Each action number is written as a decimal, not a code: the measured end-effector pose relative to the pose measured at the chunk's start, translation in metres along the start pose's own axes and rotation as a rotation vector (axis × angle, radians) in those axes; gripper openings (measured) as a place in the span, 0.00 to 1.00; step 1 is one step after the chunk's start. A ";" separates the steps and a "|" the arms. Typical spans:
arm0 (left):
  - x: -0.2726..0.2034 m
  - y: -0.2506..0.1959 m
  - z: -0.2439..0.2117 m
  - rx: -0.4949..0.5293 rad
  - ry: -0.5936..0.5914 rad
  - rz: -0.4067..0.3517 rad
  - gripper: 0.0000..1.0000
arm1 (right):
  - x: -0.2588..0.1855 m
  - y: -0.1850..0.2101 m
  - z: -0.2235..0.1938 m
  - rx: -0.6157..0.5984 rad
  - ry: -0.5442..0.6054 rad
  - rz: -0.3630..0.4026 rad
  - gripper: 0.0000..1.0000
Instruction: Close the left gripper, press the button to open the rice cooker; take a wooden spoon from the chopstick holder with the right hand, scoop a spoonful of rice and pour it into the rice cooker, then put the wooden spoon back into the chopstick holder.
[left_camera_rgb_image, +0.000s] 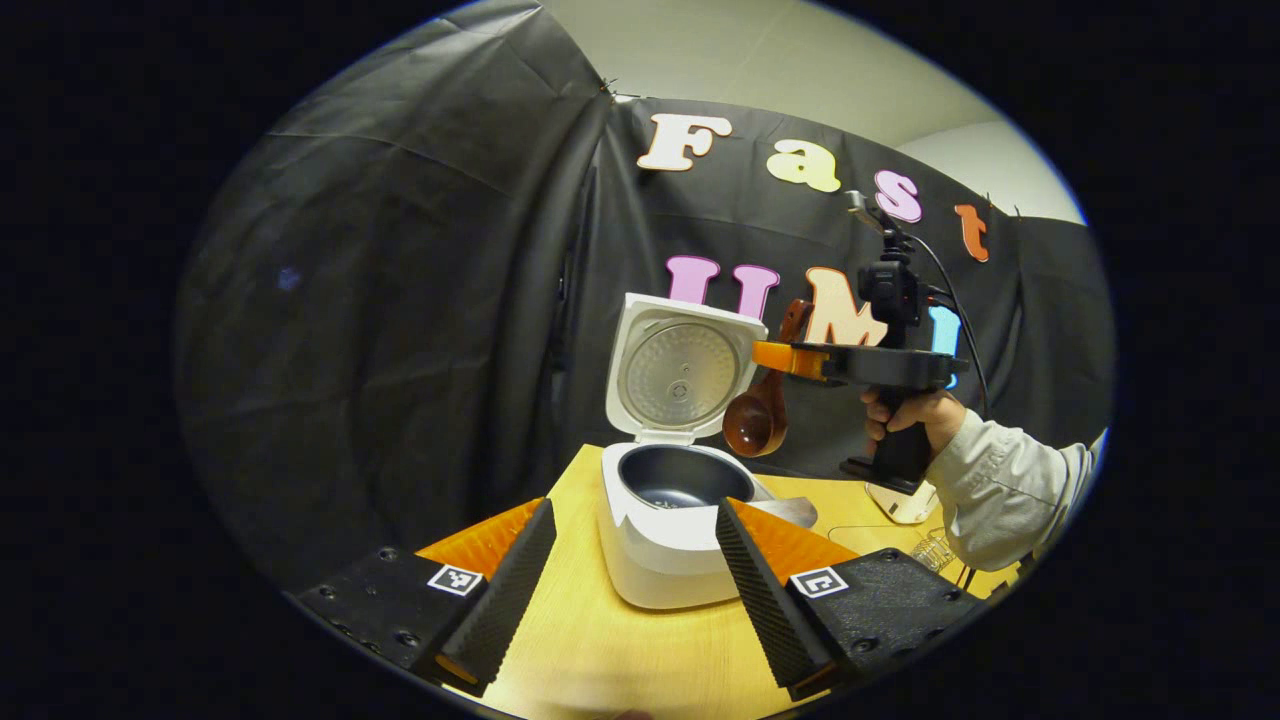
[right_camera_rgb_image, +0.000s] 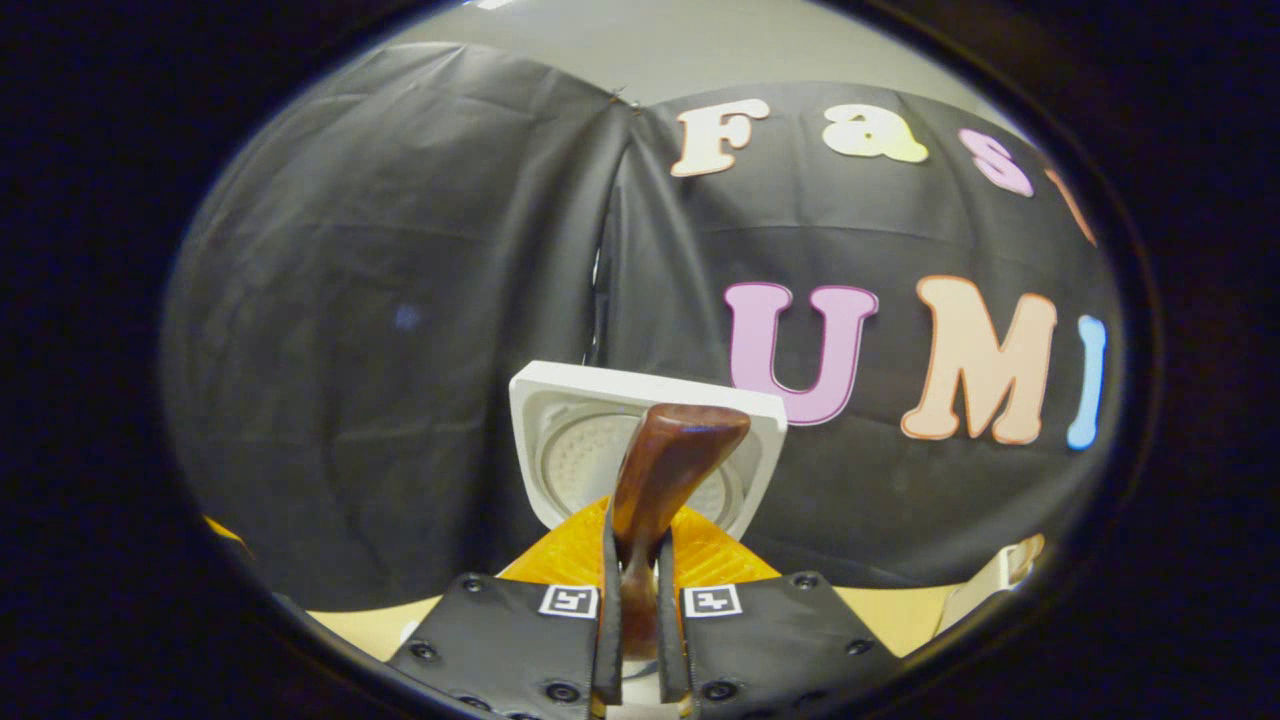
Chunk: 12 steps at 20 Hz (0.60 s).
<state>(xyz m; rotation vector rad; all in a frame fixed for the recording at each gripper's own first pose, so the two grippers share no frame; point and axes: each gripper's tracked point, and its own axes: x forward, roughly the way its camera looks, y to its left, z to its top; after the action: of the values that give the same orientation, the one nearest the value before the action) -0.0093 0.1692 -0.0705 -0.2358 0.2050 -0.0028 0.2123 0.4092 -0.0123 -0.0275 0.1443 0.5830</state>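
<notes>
Rice cooker on the desk, lid up. Wooden spoon pinched by its handle in the right gripper, jaws tight on it, bowl hanging above the cooker's right rim. Left gripper before the cooker, jaws wide apart, holding nothing. Risks: handle slipping sideways; bowl knocking the lid.

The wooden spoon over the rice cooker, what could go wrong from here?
1. The right gripper pinches only the wooden spoon handle, so the spoon could twist or slip.
2. The bowl hangs beside the raised lid, near the pot's edge; it might bump the lid, or rice could miss.
</notes>
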 end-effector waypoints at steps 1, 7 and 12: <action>0.005 -0.008 0.003 0.007 -0.003 -0.014 0.95 | -0.010 -0.014 0.003 0.026 -0.003 -0.015 0.16; 0.023 -0.056 0.009 0.025 -0.017 -0.099 0.95 | -0.067 -0.096 0.006 0.065 -0.021 -0.130 0.16; 0.035 -0.097 0.011 0.030 -0.027 -0.163 0.95 | -0.117 -0.163 0.003 0.075 -0.020 -0.239 0.16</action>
<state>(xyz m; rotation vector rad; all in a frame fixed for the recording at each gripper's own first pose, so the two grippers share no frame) 0.0289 0.0765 -0.0441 -0.2216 0.1583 -0.1641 0.2055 0.2095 0.0050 0.0338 0.1413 0.3389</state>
